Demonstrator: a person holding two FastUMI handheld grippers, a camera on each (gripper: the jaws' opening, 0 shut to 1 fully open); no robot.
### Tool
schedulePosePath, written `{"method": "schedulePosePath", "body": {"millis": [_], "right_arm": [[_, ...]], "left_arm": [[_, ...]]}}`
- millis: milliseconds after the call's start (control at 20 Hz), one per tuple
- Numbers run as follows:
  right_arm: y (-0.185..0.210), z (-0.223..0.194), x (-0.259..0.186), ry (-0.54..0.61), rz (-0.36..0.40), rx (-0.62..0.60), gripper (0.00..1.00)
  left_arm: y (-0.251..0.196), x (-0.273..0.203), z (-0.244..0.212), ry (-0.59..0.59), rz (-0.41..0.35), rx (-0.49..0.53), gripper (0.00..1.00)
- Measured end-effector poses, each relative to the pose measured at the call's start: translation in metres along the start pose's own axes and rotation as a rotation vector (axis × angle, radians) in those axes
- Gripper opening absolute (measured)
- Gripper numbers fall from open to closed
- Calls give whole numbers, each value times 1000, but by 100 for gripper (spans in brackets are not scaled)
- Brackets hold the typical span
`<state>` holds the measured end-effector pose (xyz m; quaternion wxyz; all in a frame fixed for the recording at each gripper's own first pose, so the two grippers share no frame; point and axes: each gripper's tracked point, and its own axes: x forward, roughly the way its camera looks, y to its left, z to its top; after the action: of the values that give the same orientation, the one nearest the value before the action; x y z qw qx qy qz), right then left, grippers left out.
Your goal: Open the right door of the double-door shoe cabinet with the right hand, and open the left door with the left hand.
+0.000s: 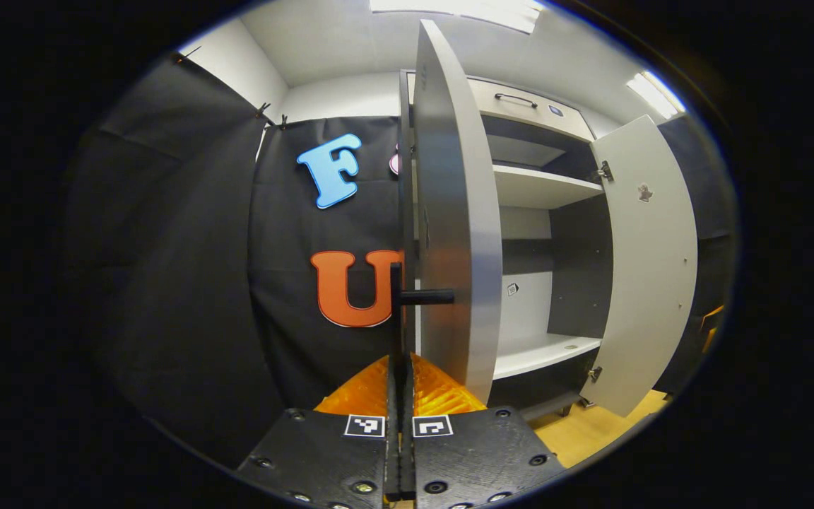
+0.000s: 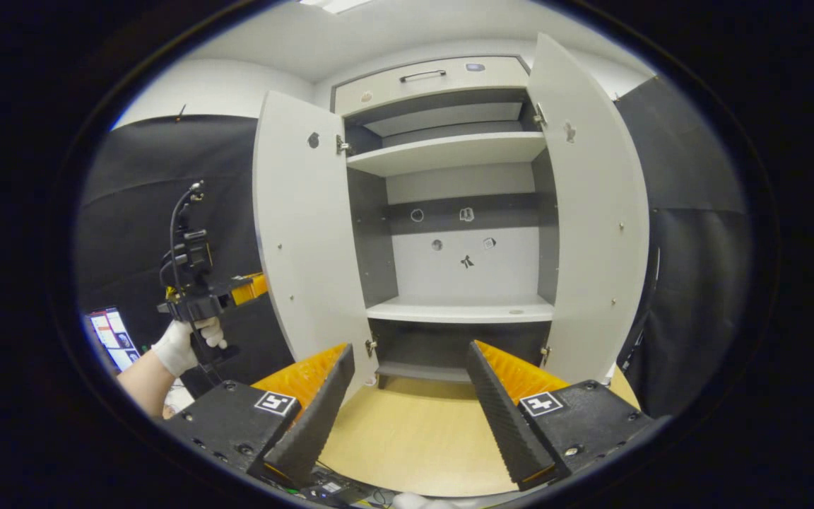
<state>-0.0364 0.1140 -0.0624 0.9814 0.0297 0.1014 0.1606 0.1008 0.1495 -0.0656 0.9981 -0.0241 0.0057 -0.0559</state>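
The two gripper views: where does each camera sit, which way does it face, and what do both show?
Left gripper view: rides the left hand-held gripper, shut on the left door's handle, facing the door's edge.
Right gripper view: rides the open right hand-held gripper, facing the open shoe cabinet; a gloved hand shows at its left.
Shared: left door, right door, shelves.

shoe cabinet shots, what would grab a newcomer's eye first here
The shoe cabinet stands wide open in the right gripper view, both doors swung out and its white shelves bare. In the left gripper view, the left gripper is shut on the left door's black handle, the left door edge-on just ahead.
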Motion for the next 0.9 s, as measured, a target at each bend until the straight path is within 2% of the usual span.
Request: {"method": "schedulePosePath", "body": {"millis": [250, 350, 450, 550, 600, 650, 900], "right_arm": [[-8, 3, 0, -8, -16, -10, 99], [-9, 4, 2, -10, -17, -14, 99], [-11, 6, 4, -12, -18, -17, 99], [-14, 8, 5, -23, -32, -28, 100], [-14, 8, 6, -23, -32, -30, 100], [-14, 9, 7, -24, -31, -30, 100], [-19, 9, 12, -23, -45, -33, 100]], "left_arm": [[7, -14, -8, 31, 33, 58, 6], [13, -24, -14, 41, 40, 48, 42], [13, -35, -19, 64, 38, 30, 30], [25, -50, -22, 80, 89, 44, 69], [29, -59, -23, 82, 119, 49, 85], [32, -65, -24, 87, 149, 50, 97], [15, -90, -16, 87, 185, 37, 97]]}}
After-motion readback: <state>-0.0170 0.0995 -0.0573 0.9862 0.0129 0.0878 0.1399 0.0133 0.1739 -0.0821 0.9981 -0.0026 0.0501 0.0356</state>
